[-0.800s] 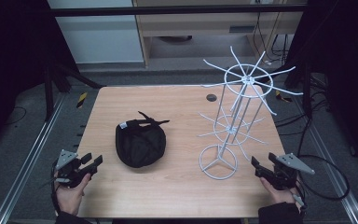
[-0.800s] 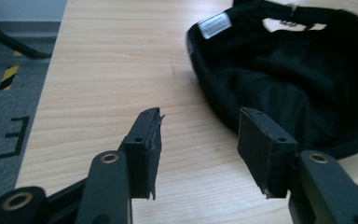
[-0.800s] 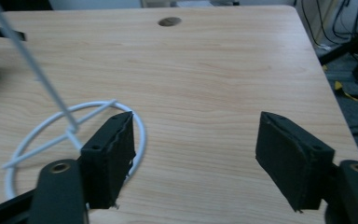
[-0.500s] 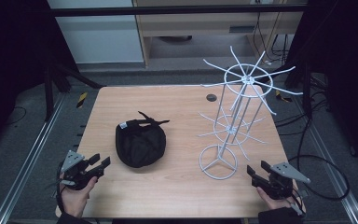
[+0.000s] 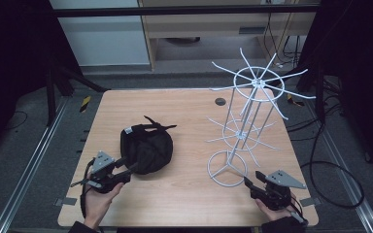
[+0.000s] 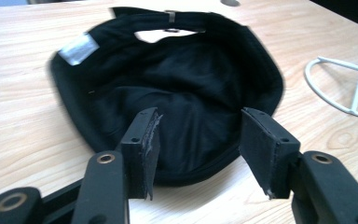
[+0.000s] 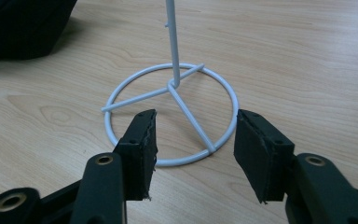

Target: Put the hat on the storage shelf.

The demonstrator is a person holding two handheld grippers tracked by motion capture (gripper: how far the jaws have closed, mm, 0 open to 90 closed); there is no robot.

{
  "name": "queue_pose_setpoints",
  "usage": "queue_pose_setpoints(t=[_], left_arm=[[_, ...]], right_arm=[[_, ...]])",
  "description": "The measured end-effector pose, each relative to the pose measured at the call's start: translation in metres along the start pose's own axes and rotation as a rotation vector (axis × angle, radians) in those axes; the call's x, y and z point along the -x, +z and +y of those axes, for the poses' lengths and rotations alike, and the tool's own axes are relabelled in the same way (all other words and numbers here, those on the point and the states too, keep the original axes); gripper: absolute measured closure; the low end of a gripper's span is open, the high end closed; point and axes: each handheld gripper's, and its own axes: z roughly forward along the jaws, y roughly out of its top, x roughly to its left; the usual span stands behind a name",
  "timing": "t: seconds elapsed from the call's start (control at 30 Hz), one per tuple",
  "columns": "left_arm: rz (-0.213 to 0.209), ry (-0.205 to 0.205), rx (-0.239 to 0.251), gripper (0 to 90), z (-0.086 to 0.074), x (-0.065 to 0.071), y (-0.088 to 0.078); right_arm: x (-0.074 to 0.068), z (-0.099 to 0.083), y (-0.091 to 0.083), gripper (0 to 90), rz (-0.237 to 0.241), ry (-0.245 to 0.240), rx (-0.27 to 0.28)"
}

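A black cap (image 5: 148, 145) lies upside down on the wooden table (image 5: 184, 204), its inside and a white label facing up (image 6: 182, 79). My left gripper (image 5: 128, 167) is open, its jaws reaching the cap's near rim, one on each side, without pressing on it (image 6: 198, 135). A white wire rack (image 5: 252, 111) stands at the right on a ring base (image 5: 228, 167). My right gripper (image 5: 250, 184) is open just in front of that base ring (image 7: 168, 116), with nothing between its jaws (image 7: 193, 135).
A small dark round spot (image 5: 220, 101) marks the table's far side. Metal rails run along both sides of the table, and cables (image 5: 330, 165) lie on the floor at the right. The rack's long wire arms (image 5: 291, 92) spread out over the table's right half.
My left gripper has moved right from the table's front left corner up to the cap. My right gripper has shifted a little left and nearer, toward the rack's base.
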Motion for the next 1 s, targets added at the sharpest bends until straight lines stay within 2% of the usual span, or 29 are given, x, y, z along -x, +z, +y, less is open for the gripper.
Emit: queue_pose_setpoints(t=[0.17,0.47,0.57,0.83,0.93,1.0], left_arm=[[-0.034,0.059,-0.036,47.0,0.008,0.019,0.018],[-0.077,0.111,-0.090,45.5,0.014,0.043,0.047],[-0.074,0.130,-0.109,44.5,0.014,0.049,0.055],[-0.051,0.170,-0.170,47.2,0.011,0.052,0.069],[-0.057,0.165,-0.177,53.5,0.008,0.051,0.070],[-0.059,0.156,-0.187,61.1,0.007,0.049,0.071]], right_arm=[[-0.002,0.000,0.002,50.9,0.011,-0.004,-0.004],[-0.004,0.000,0.004,52.1,0.017,-0.021,-0.014],[-0.004,0.000,0.005,52.5,0.020,-0.019,-0.016],[-0.007,0.001,0.006,53.2,0.038,-0.031,-0.016],[-0.009,0.001,0.006,53.2,0.049,-0.028,-0.014],[-0.011,0.002,0.007,53.2,0.056,-0.033,-0.010]])
